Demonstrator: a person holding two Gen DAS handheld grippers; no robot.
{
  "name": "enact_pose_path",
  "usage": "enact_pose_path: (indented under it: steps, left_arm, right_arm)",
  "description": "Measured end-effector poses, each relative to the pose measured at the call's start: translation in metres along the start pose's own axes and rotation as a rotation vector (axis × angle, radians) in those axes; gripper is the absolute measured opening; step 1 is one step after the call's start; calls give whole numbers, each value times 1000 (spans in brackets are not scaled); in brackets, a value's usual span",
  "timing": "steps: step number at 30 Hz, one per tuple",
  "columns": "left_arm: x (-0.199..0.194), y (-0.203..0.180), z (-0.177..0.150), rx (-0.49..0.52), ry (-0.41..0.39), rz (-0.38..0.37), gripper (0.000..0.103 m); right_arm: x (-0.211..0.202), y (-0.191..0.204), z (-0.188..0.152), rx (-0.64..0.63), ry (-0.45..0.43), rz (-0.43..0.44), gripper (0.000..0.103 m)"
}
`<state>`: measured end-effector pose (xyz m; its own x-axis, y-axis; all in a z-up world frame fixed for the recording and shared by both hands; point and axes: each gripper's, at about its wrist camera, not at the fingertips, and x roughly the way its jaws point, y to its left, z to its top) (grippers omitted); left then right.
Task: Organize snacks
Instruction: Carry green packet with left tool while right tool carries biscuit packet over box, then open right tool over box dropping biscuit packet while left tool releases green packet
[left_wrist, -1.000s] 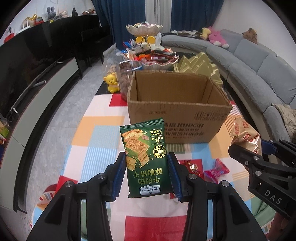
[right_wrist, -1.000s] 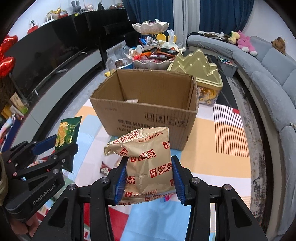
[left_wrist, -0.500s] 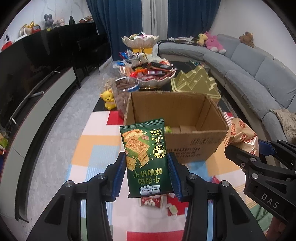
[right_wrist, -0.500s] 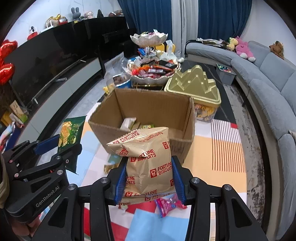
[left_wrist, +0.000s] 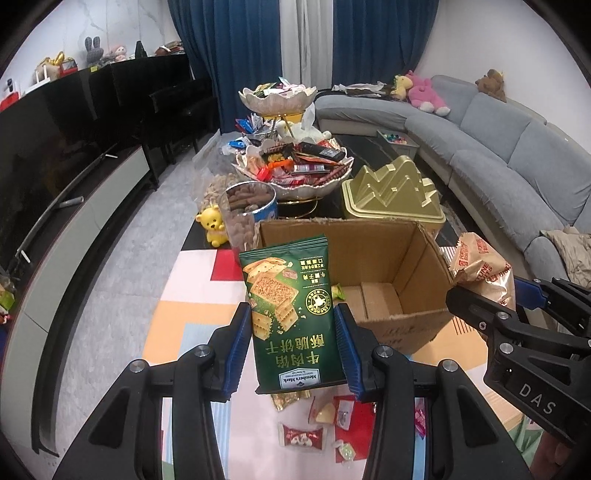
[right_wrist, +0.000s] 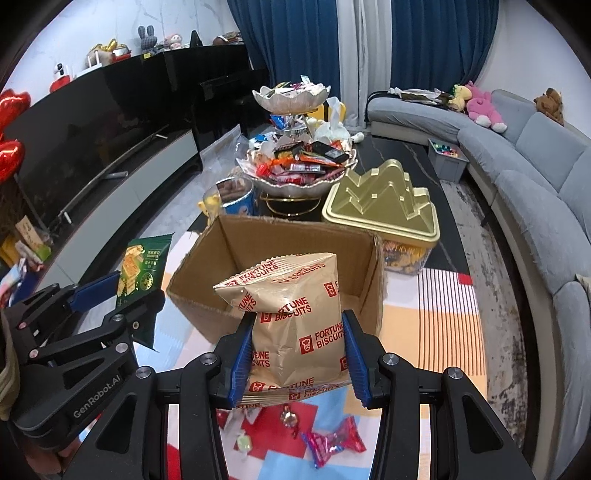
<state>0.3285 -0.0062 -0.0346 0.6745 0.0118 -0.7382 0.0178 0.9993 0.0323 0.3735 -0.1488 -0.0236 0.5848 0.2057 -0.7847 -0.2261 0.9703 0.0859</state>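
Observation:
My left gripper (left_wrist: 293, 347) is shut on a green cracker packet (left_wrist: 290, 314), held upright in front of an open cardboard box (left_wrist: 417, 266). My right gripper (right_wrist: 297, 354) is shut on a tan Fortune Biscuits bag (right_wrist: 295, 321), also in front of that cardboard box (right_wrist: 207, 273). Each gripper shows at the edge of the other's view: the right gripper (left_wrist: 517, 306) with the biscuit bag (left_wrist: 484, 269) beside the box's right wall, the left gripper (right_wrist: 110, 299) with the green packet (right_wrist: 142, 266) to its left. A small green sweet (left_wrist: 337, 292) lies inside the box.
Loose wrapped sweets (left_wrist: 303, 435) and a pink candy (right_wrist: 336, 441) lie on the colourful mat below the grippers. Behind the box stand a gold mountain-shaped tin (left_wrist: 391, 192), a tiered snack bowl (left_wrist: 295, 166), a jar of snacks (left_wrist: 247, 206) and a yellow bear toy (left_wrist: 212, 225). A grey sofa (left_wrist: 517, 147) curves along the right.
Both grippers have risen and moved toward the box with their packets, so the box sits lower in view and its inside shows more.

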Motion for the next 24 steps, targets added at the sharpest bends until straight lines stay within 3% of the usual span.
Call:
enact_pose_path:
  steps: [24]
  left_arm:
    - [57, 2, 39, -20, 29, -47, 44]
  right_arm:
    - [41, -14, 38, 9, 10, -12, 46]
